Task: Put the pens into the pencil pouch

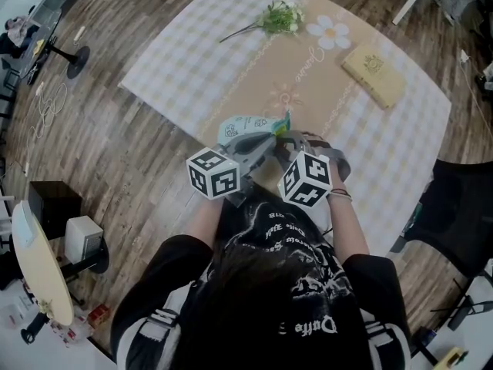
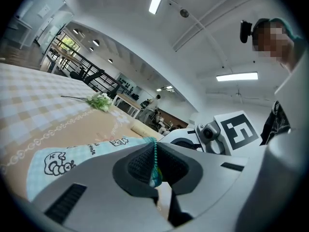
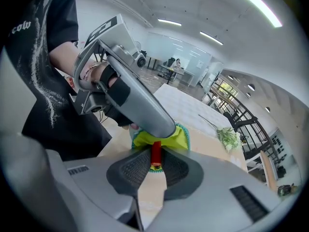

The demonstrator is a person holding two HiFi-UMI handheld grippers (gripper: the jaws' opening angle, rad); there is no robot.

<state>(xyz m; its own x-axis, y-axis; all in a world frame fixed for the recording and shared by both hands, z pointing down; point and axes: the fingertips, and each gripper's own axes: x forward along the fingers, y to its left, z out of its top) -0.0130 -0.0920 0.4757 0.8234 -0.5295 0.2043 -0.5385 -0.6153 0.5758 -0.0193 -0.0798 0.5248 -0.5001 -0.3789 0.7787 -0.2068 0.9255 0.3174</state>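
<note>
Head view: one desk [image 1: 400, 141] under a checked cloth. On it are 1 flower sprig [image 1: 279, 15], 1 tan book [image 1: 374, 72] and 1 pencil pouch [image 1: 240, 126]. The pouch lies at the near edge, just in front of the person. 2 grippers converge on the pouch's right end: left gripper [image 1: 267, 142] and right gripper [image 1: 290, 139]. Each carries one marker cube. No pen can be made out from here.

Left gripper view: jaws clenched on the pouch's teal zipper edge [image 2: 155, 151], which runs up between the pads. The pale blue checked pouch body with cartoon prints lies flat on the desk to the left. The right gripper sits close at right. The flower sprig is far back on the cloth.

Right gripper view: jaws grasping 1 red pen [image 3: 155, 151], held upright between the pads. Its far end sits at the pouch's open mouth, against the yellow-green lining [image 3: 170, 138]. The left gripper comes in from the upper left and covers the top of the mouth. Pens counted in view: 1.
</note>
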